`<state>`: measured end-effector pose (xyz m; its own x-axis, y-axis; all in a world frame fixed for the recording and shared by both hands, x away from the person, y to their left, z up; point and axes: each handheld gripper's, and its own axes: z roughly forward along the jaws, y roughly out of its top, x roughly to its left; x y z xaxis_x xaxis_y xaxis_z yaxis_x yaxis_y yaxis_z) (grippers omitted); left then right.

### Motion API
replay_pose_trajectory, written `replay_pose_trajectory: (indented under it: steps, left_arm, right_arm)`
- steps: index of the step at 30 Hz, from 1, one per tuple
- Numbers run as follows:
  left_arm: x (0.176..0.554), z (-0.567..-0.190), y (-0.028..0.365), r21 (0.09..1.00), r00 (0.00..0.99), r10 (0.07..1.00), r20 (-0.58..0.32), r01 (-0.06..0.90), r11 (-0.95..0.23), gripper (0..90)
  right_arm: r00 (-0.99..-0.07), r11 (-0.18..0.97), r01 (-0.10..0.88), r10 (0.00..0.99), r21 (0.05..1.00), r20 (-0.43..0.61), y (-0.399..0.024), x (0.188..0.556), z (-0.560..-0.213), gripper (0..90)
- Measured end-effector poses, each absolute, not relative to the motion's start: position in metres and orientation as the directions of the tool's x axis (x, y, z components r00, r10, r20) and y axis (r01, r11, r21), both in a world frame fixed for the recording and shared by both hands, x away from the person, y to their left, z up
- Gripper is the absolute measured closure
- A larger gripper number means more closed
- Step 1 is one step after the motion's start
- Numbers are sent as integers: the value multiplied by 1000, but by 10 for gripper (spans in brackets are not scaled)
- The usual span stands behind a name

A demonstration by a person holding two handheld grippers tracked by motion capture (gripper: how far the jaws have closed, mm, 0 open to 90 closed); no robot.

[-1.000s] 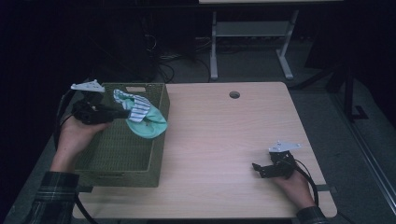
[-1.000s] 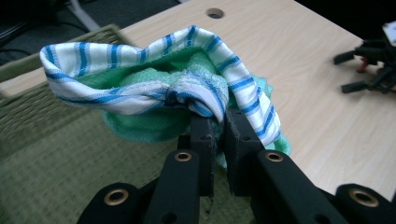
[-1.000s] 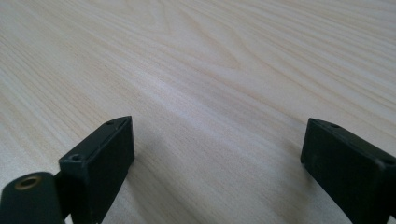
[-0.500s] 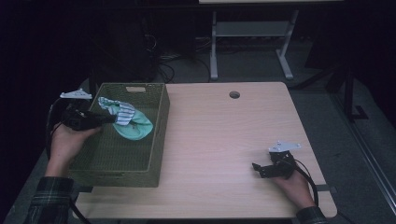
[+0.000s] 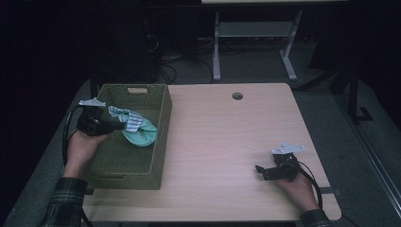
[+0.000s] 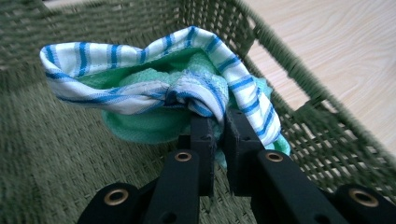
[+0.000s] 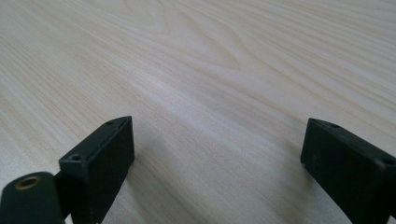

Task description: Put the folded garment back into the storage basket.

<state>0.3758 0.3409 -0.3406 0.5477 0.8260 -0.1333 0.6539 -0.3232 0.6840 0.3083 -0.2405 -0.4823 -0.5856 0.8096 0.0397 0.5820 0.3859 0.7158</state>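
At the left of the high view, our left tool (image 5: 124, 126) is clenched on a bundle of cloth (image 5: 137, 130), and that bundle hangs just ahead of the jaws, inside the woven basket (image 5: 163, 101) and above its floor. In the left gripper view the grip sits on a knot (image 6: 198, 95) where a white towel with blue stripes is tied round a mint-green cloth of looser, terry-like weave. We judge the bundle light and wholly soft: it sags to either side of the jaws, so it will drape and swing rather than hold a shape, and nothing about it is fragile or slippery. The knot is the best place to hold (it is the densest, thickest part, and the pads bite there without sliding), whereas a loose striped edge would likely pull out or let the green cloth drop away.

The basket around and below the tool is olive-green, rectangular, woven of stiff cord in an open mesh near the rim and a tighter weave on the floor, with a slot handle in the far wall. It looks rigid enough to keep still when cloth lands in it.

Further right, the counter (image 5: 227, 142) is pale wood-grain laminate, smooth and flat. Our right tool (image 5: 261, 171) rests on it with its jaws spread wide and nothing between them.
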Motion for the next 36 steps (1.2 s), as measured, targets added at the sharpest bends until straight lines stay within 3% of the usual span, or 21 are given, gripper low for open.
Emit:
replay_pose_trajectory:
  steps: [11, 23, 36]
  left_arm:
    - [383, -373, 340, 610, 538, 829, -150, 711, -351, 824]
    - [376, -383, 347, 546, 517, 850, -103, 743, -386, 792]
    - [367, -379, 363, 563, 492, 868, -68, 737, -374, 615]
  right_arm:
    - [-586, 386, 582, 810, 716, 39, -241, 308, -482, 92]
    - [-586, 386, 582, 809, 716, 39, -241, 308, -482, 92]
    - [-584, 385, 582, 811, 716, 39, -240, 308, -482, 92]
